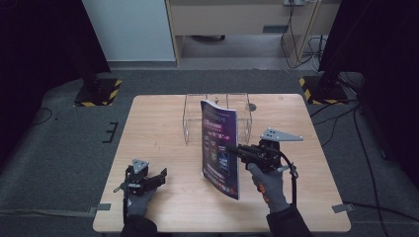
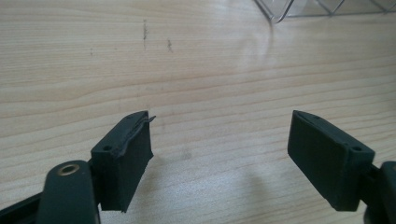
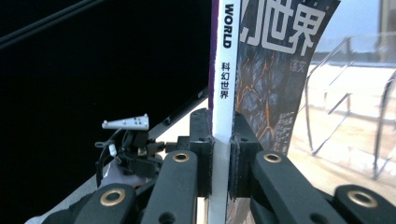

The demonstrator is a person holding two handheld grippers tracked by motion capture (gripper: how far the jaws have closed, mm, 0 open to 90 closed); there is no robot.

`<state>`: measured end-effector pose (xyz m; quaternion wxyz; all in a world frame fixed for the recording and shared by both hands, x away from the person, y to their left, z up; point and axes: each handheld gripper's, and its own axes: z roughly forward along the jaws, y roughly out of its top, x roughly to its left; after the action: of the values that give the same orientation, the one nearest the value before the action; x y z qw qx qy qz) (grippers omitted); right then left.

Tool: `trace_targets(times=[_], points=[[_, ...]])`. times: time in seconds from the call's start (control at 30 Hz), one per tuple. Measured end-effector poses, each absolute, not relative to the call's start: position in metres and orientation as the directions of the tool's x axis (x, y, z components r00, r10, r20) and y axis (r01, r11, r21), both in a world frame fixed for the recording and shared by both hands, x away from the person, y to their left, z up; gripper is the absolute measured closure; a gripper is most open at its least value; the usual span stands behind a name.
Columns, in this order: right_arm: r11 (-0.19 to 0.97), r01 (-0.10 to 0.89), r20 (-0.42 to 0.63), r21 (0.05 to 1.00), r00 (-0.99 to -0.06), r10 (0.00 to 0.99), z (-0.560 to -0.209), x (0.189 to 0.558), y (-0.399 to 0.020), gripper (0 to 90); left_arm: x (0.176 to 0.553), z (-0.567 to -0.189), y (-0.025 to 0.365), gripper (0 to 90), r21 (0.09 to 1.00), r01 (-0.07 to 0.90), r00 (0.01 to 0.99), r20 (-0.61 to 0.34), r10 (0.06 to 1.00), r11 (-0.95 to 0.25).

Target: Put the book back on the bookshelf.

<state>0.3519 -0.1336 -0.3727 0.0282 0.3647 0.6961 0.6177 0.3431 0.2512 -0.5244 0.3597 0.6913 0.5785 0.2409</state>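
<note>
High view, wooden table (image 1: 158,128) on grey carpet (image 1: 59,143), right gripper (image 1: 232,149) clamping magazine (image 1: 220,148), left gripper (image 1: 160,175) spread.

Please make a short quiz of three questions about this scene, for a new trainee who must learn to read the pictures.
1. True or false: the magazine lies flat on the table.
2. Which gripper has its jaws apart with nothing between them? A) left gripper B) right gripper
3. What stands behind the magazine, farther from the person?

Key:
1. False: it is held upright, clear of the table top.
2. A: the right gripper is shut on the magazine's spine.
3. A clear plastic rack.
</note>
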Motion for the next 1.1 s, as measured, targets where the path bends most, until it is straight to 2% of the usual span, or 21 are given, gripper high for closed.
trace_targets(times=[0.5, 1.1], points=[[-0.058, 0.395, 0.348, 0.917, -0.722, 0.598, -0.334, 0.353, -0.160, 83.1, 0.350, -0.535, 0.245, 14.5, 0.721, 0.679, 0.203, -0.002, 0.979, -0.139], [-0.066, 0.334, 0.291, 0.940, -0.687, 0.666, -0.308, 0.360, -0.179, 83.1, 0.353, -0.536, 0.243, 2.7, 0.703, 0.694, 0.212, 0.008, 0.977, -0.156]])
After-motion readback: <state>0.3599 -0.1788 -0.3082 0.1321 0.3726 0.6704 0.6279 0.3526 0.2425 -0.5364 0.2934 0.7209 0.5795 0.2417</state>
